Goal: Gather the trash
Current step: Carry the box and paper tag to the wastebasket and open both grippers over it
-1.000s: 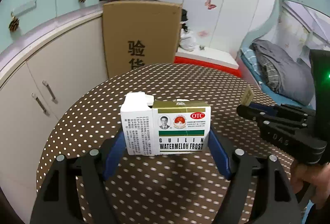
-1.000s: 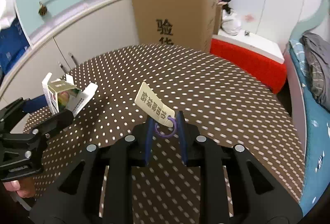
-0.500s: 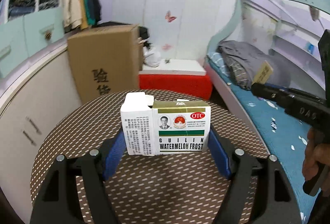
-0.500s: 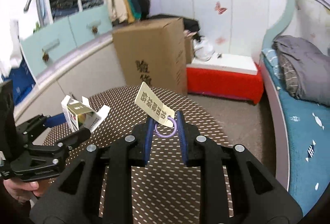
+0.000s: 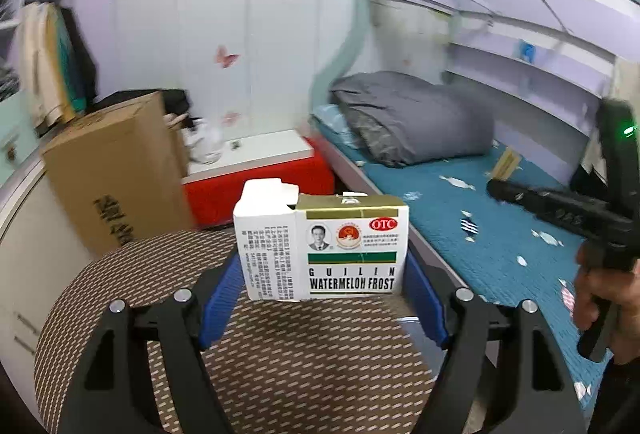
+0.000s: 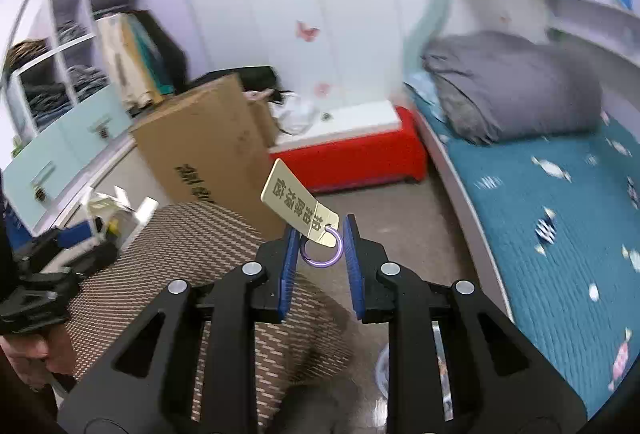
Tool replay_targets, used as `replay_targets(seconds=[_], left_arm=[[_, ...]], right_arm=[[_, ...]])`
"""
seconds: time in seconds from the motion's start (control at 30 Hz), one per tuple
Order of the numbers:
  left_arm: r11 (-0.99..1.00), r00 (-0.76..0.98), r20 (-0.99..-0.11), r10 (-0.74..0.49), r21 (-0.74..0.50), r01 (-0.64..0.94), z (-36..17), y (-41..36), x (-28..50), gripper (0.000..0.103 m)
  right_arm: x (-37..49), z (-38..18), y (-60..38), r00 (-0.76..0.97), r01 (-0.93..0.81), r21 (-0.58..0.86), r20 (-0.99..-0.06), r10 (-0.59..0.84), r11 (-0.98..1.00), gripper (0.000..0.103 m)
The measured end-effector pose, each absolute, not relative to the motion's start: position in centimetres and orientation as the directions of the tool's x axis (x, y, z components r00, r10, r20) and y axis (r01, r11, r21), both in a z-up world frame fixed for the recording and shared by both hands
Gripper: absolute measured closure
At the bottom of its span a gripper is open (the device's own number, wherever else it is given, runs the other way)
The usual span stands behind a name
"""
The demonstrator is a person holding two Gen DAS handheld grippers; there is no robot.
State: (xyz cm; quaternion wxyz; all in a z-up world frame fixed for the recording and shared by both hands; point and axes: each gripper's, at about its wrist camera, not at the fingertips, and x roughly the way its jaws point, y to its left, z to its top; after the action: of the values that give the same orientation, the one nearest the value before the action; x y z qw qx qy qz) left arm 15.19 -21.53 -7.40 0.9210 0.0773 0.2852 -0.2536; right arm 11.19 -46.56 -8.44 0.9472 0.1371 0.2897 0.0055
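Since a second ago: both tongs had swung away from the desk (image 5: 248, 386) toward the bed (image 5: 500, 218); a second before, the dotted top filled both views, and now only its near part showed, with floor and bed beyond.
Left tongs (image 5: 322, 286): I held them clamped on the medicine box (image 5: 324, 246), blue pads pressed against its two short sides.
Medicine box: it stood upright between my fingers, lifted above the desk, its white flap open at the top left, the "WATERMELON FROST" face toward the camera.
Right tongs (image 6: 322, 254): closed narrow, I had the purple ring (image 6: 322, 254) of a paper tag (image 6: 298, 204) pinched between the blue pads.
Paper tag: it rose tilted up and to the left of the ring, out past the desk's edge, over the floor.
Right tongs from the left view: they (image 5: 496, 190) hung to the right of the desk, over the bed, my right hand (image 5: 604, 298) on the grip.
Left tongs from the right view: they (image 6: 86, 230) showed blurred at the desk's far left edge, the box (image 6: 106, 208) in them.
Cardboard box (image 5: 116, 178): it stood behind the desk.
Red step (image 6: 352, 154): it sat behind the desk, between the cardboard box and the bed.
Grey blanket (image 6: 512, 86): bunched at the head of the bed.
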Motion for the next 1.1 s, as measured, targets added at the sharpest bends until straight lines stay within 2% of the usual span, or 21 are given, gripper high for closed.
replay_targets(seconds=[0.17,0.47,0.5,0.57,0.6,0.7,0.77,1.1], left_arm=[[0.811,0.666,-0.583,-0.466,0.02,0.585,-8.1,-26.7,15.5,0.029],[0.748,0.575,-0.67,-0.47,0.044,0.663,-12.1,-34.3,16.5,0.029],[0.742,0.564,-0.682,-0.466,0.045,0.669,-12.6,-34.9,16.6,0.029],[0.731,0.537,-0.707,-0.46,0.043,0.681,-13.8,-36.2,16.9,0.029],[0.724,0.521,-0.723,-0.454,0.042,0.688,-14.6,-37.0,17.0,0.029],[0.708,0.49,-0.751,-0.443,0.042,0.705,-16.3,-38.7,17.3,0.029],[0.697,0.469,-0.77,-0.434,0.043,0.716,-17.5,-39.8,17.5,0.029],[0.639,0.357,-0.855,-0.377,0.039,0.768,-23.4,-45.2,17.4,0.029]], right_arm=[[10.9,-13.1,-52.1,0.782,0.189,0.311,-0.621,0.049,0.931,0.081],[11.9,-23.3,-57.1,0.668,0.334,0.414,-0.737,0.097,0.847,0.08],[12.2,-24.8,-57.7,0.65,0.352,0.429,-0.751,0.112,0.832,0.078],[12.5,-27.2,-58.7,0.616,0.386,0.454,-0.775,0.141,0.803,0.041],[12.5,-28.6,-59.3,0.602,0.415,0.464,-0.785,0.146,0.783,0.028],[11.8,-30.7,-60.8,0.593,0.468,0.507,-0.787,0.167,0.724,0.028],[10.9,-31.0,-61.4,0.604,0.484,0.517,-0.781,0.158,0.707,0.024],[6.7,-27.1,-63.9,0.688,0.494,0.539,-0.722,0.071,0.683,0.017]])
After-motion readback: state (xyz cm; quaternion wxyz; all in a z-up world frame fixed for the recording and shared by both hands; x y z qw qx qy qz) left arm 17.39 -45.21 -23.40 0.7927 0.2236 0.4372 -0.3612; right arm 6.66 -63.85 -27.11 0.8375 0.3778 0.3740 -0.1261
